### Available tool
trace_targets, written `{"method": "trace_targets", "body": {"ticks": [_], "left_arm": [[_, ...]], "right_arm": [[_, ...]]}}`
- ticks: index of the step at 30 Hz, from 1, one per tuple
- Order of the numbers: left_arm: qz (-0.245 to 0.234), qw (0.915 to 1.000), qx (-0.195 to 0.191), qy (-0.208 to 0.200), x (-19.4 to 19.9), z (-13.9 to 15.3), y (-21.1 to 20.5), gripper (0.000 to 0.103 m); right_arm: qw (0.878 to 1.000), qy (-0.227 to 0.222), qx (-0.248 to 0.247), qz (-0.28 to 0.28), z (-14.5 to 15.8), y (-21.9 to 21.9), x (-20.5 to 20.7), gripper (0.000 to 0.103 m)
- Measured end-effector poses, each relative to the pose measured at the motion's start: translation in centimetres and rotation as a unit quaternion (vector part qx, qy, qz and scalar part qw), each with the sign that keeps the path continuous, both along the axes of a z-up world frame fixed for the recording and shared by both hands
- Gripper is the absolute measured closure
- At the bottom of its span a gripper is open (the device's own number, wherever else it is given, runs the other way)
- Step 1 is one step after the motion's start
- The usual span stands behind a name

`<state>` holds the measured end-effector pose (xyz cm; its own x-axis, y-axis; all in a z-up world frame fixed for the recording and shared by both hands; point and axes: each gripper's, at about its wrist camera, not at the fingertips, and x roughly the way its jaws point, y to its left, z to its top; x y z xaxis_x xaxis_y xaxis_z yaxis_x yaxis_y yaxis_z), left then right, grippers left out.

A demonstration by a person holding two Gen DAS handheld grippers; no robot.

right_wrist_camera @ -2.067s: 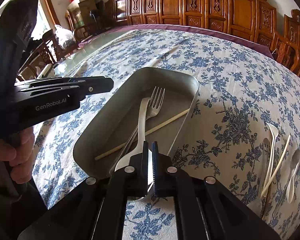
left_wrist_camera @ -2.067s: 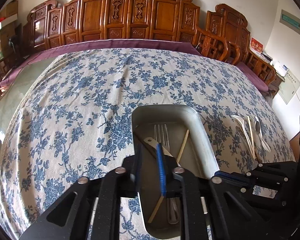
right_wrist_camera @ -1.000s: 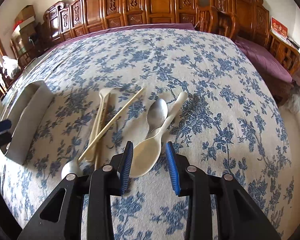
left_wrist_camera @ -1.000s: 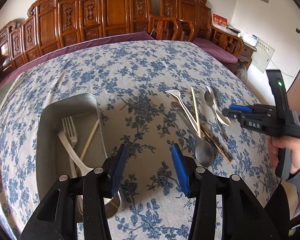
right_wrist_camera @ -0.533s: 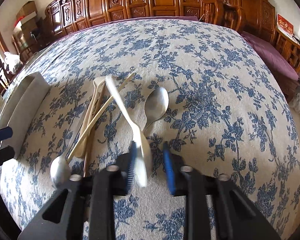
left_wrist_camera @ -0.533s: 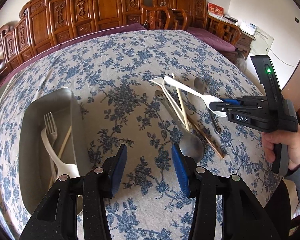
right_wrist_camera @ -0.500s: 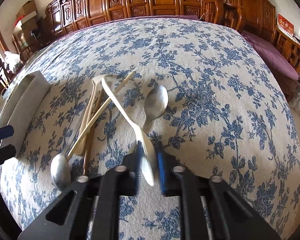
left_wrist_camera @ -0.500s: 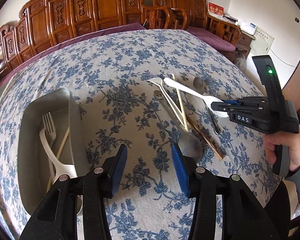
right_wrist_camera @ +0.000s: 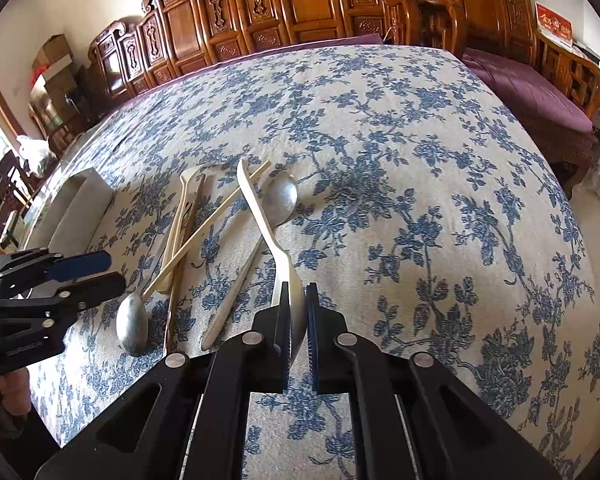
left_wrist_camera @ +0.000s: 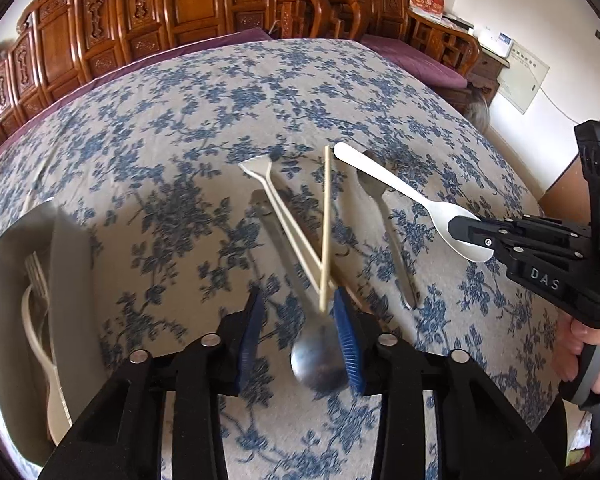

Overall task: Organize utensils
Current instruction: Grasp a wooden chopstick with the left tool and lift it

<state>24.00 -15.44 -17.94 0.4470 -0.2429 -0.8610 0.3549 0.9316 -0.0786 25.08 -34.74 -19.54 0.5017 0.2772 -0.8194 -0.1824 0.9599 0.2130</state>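
Note:
My right gripper (right_wrist_camera: 298, 320) is shut on the bowl of a cream plastic spoon (right_wrist_camera: 260, 216), which is lifted with its handle pointing away over the pile. In the left wrist view that spoon (left_wrist_camera: 400, 192) juts from the right gripper (left_wrist_camera: 470, 236). My left gripper (left_wrist_camera: 300, 340) is low over the cloth and its jaws are closing. The bowl of a metal spoon (left_wrist_camera: 318, 360) lies between them, against the right pad only. A chopstick (left_wrist_camera: 326, 224) ends just ahead of the pads. A grey tray (left_wrist_camera: 4, 280) at the left holds a fork and a white utensil.
A cream utensil (left_wrist_camera: 284, 216), a second metal spoon (left_wrist_camera: 384, 216) and a brown stick lie crossed on the blue-flowered tablecloth (left_wrist_camera: 204, 128). Carved wooden chairs (left_wrist_camera: 204, 4) line the far edge. A person's hand (left_wrist_camera: 596, 352) holds the right gripper's grip.
My left gripper has swung right from the tray and sunk over the metal spoon, its jaws narrowing. The right gripper has shut on the cream spoon and raised it.

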Motion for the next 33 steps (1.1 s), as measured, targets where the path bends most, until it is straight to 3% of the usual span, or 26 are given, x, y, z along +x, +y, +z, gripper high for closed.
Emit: {"method": "trace_targets", "body": {"ticks": [3,9,22,33], "left_arm": [[-0.008,0.9999,0.009,0.007,0.8,-0.7,-1.2,0.085],[-0.015,0.9996,0.02,0.015,1.5,-1.7,-2.4,0.093],[-0.027,0.9979,0.057,0.016,2.0,-2.0,-3.7,0.094],[-0.033,0.9976,0.054,0.028,1.5,-2.0,-3.9,0.099]], "right_arm": [[1.0,0.0,0.008,-0.007,0.0,-0.7,0.2,0.095],[1.0,-0.004,0.019,-0.011,0.5,-1.1,0.3,0.095],[1.0,-0.006,0.025,-0.017,0.9,-1.7,0.4,0.095],[0.999,-0.009,0.027,-0.015,1.3,-1.6,0.3,0.095]]}}
